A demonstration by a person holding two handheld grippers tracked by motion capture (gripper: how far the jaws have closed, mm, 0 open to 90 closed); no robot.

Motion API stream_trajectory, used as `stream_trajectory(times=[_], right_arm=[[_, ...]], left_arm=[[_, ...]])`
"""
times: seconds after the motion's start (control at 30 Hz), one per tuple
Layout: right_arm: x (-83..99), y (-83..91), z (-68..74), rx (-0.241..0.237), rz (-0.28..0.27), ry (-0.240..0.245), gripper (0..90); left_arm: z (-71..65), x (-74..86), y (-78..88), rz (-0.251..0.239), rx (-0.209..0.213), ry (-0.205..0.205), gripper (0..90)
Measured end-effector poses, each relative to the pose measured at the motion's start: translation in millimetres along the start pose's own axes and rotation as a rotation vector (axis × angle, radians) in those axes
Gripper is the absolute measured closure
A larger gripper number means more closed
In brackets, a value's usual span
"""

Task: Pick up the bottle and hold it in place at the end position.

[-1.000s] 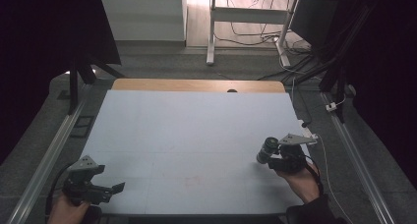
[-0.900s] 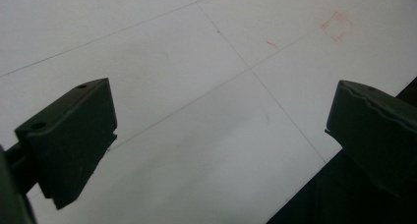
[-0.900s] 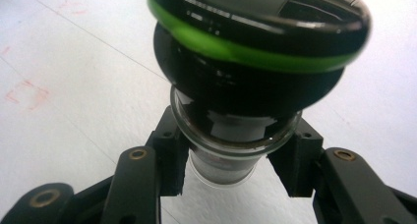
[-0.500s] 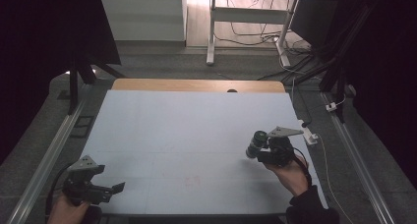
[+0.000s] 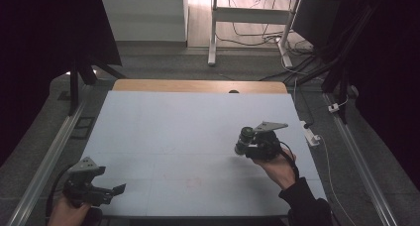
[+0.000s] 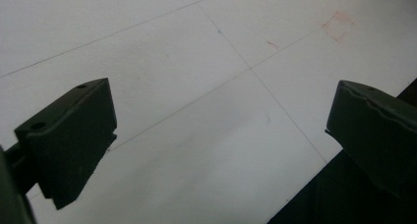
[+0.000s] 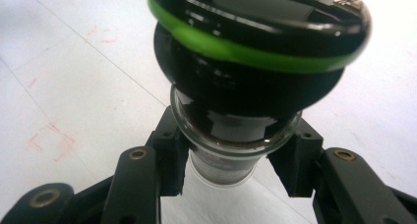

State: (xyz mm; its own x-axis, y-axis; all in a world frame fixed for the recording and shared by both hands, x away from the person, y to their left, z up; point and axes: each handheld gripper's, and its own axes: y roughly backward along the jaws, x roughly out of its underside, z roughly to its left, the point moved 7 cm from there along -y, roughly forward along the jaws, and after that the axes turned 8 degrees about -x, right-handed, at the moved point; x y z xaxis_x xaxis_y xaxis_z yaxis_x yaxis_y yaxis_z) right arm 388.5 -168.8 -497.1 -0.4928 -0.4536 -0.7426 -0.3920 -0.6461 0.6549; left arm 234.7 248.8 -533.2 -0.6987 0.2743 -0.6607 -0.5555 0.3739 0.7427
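Observation:
A small glass jar (image 7: 236, 135) with a black lid ringed in green (image 5: 243, 139) hangs tilted over the right part of the white table (image 5: 173, 132). My right gripper (image 7: 228, 170) (image 5: 247, 147) is shut on the jar's glass neck, just under the lid. A hand in a dark sleeve holds that gripper. At the table's near left corner my left gripper (image 5: 118, 190) (image 6: 221, 135) stands open, its jaws wide apart over bare white surface with nothing between them.
Faint pencil lines and small red marks (image 6: 337, 27) cross the white sheet. A wooden strip (image 5: 198, 85) runs along the far edge. Metal rails (image 5: 49, 156) flank both sides, and a white plug block (image 5: 311, 136) lies off the right edge.
My right gripper has carried the jar away from the near right corner, farther from the person and toward the table's middle. The left gripper has stayed in place.

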Motion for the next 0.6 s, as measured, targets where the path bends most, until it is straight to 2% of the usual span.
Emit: stream_trajectory(times=[0.23, 0.33, 0.37, 0.6], right_arm=[[-11.7, -18.7, 4.1, -0.006, 0.013, 0.027, 52.3], [-16.3, -28.2, 5.4, -0.006, 0.022, 0.049, 52.3], [-19.1, -34.0, 6.4, -0.001, 0.033, 0.07, 52.3], [-30.0, -50.2, 10.6, -0.01, 0.035, 0.089, 52.4]], left_arm=[[0.2, 0.0, 0.0, -0.001, 0.0, 0.002, 0.0], [0.2, 0.0, -0.1, 0.001, -0.001, 0.001, 0.0], [0.2, 0.0, -0.1, 0.001, -0.002, 0.001, 0.0], [0.3, 0.1, 0.0, 0.001, -0.005, 0.002, 0.0]])
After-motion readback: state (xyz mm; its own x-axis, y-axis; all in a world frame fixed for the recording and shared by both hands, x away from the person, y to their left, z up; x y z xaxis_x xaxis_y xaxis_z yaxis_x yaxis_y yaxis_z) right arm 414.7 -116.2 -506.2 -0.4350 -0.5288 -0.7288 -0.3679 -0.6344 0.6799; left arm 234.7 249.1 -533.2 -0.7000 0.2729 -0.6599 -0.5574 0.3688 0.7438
